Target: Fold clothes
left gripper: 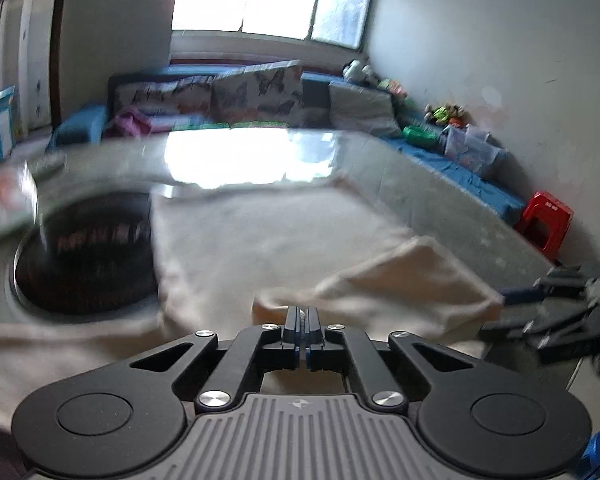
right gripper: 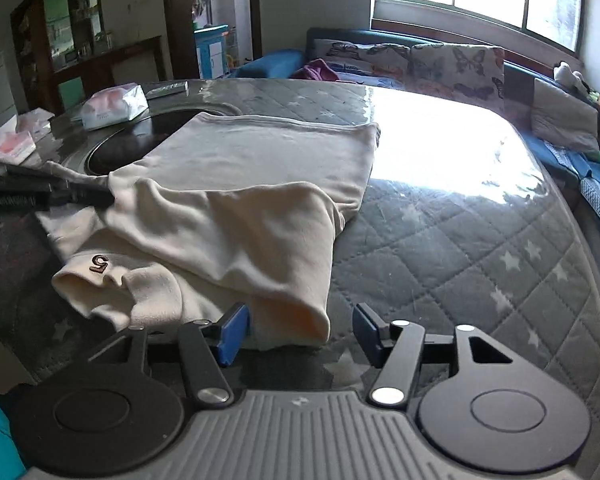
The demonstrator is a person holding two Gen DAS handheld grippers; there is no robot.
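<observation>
On the far left of the right wrist view sit two soft packs of tissues [right gripper: 114, 105], white and pink, near a dark round plate [right gripper: 112, 152] set into the surface [right gripper: 460, 240]. The surface wears a grey quilted cover with little white stars, and a shiny clear sheet on top catches the window light.

The left claw [right gripper: 104, 196] comes in from the left, black and thin. Its two tips are pressed together on an edge of the cream garment [right gripper: 260, 184], pinching the cloth. In its own view, which is blurry, the left claw [left gripper: 302, 316] has its black fingers squeezed tight with a bit of cream cloth between them.

The cream garment lies in the middle of the surface, with one corner over the dark round plate. It is soft and thick, like fleece. The back part lies flat with a neat stitched hem. The front part is folded over and bumpy, making a loose flap with wrinkles. A sleeve [right gripper: 116, 292] with a round cuff sticks out at the front left, and it has a small brown mark shaped like a 5.

The right claw [right gripper: 300, 332] rests low at the near edge of the garment. Its blue pads [right gripper: 232, 334] are spread wide apart, gripping nothing, and the folded flap sits just between them.

Further right, behind the surface, is a sofa [right gripper: 420, 60] with butterfly cushions.
</observation>
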